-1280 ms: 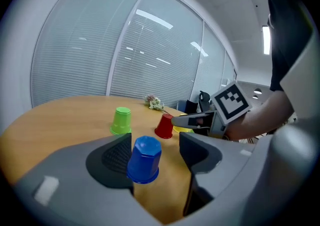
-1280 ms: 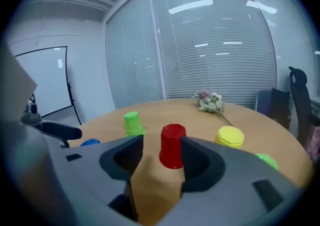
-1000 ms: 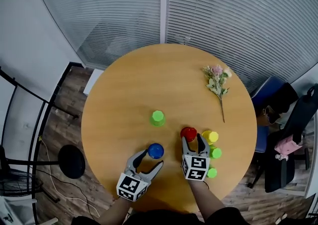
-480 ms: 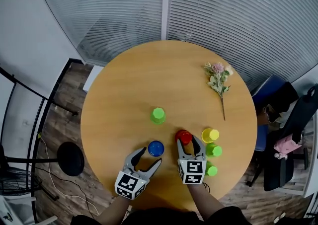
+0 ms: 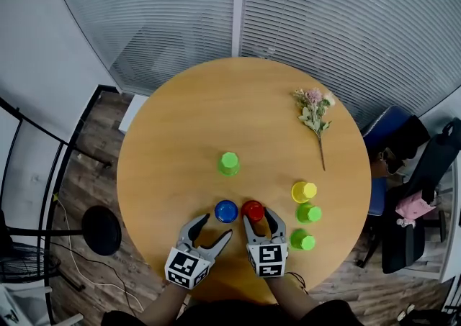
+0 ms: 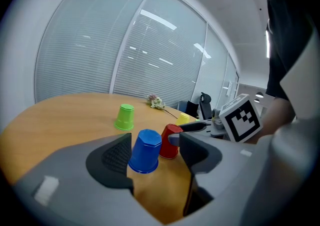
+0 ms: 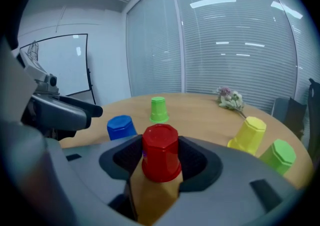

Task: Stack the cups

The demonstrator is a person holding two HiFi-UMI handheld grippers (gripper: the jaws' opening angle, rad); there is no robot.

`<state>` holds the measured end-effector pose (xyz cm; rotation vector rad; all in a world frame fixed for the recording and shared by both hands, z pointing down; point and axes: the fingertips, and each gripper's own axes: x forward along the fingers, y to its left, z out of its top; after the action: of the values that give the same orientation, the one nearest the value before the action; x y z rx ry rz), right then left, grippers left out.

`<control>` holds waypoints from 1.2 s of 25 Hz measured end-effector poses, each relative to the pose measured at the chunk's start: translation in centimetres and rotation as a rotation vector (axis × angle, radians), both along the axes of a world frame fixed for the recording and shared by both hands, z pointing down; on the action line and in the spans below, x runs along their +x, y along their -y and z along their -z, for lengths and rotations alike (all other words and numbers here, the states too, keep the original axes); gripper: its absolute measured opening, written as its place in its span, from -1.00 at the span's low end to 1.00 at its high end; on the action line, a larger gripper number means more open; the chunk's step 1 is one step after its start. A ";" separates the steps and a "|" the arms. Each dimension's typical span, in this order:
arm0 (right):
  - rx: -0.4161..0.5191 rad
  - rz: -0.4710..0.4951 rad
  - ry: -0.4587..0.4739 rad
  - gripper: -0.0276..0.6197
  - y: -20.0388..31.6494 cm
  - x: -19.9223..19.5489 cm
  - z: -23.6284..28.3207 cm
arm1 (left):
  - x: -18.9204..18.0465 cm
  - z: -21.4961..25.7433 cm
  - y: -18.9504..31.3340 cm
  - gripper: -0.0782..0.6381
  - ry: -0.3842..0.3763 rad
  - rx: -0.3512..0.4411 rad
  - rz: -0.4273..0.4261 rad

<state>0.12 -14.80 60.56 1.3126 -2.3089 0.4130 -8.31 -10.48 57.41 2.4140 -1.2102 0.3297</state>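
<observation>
An upside-down red cup [image 5: 253, 210] stands between the jaws of my right gripper [image 5: 261, 218], which is shut on it; the pads touch both its sides [image 7: 161, 152]. Just to its left stands an upside-down blue cup [image 5: 226, 210]. My left gripper [image 5: 215, 225] is open around the blue cup [image 6: 145, 151], with a gap on the right side. The red cup [image 6: 170, 141] sits close beside the blue one. Further out stands a lone green cup [image 5: 229, 163]. A yellow cup [image 5: 304, 191] and two green cups [image 5: 309, 213] [image 5: 302, 240] stand in a row on the right.
The round wooden table [image 5: 180, 137] carries a flower sprig [image 5: 314, 117] at the far right. Dark office chairs [image 5: 403, 145] stand beside the table's right edge. A black round base [image 5: 101, 229] sits on the floor at left. Blinds cover the windows behind.
My right gripper has moved left and toward me with the red cup in it, from beside the yellow cup to right next to the blue cup. The left gripper has barely moved.
</observation>
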 end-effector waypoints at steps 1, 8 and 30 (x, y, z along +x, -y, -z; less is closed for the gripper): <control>0.003 0.008 -0.004 -0.23 -0.1 -0.2 0.0 | 0.0 0.0 -0.1 0.01 0.000 -0.002 0.001; 0.019 0.061 -0.004 -0.21 -0.9 -1.7 0.3 | -0.2 0.2 -0.8 0.01 -0.003 0.000 -0.006; 0.111 -0.331 -0.096 -0.14 -6.6 14.2 5.4 | 11.7 3.0 -3.5 0.01 -0.064 0.062 -0.356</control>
<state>14.29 -8.20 55.19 1.7388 -2.0647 0.3207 3.37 -6.98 54.43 2.6691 -0.7703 0.3194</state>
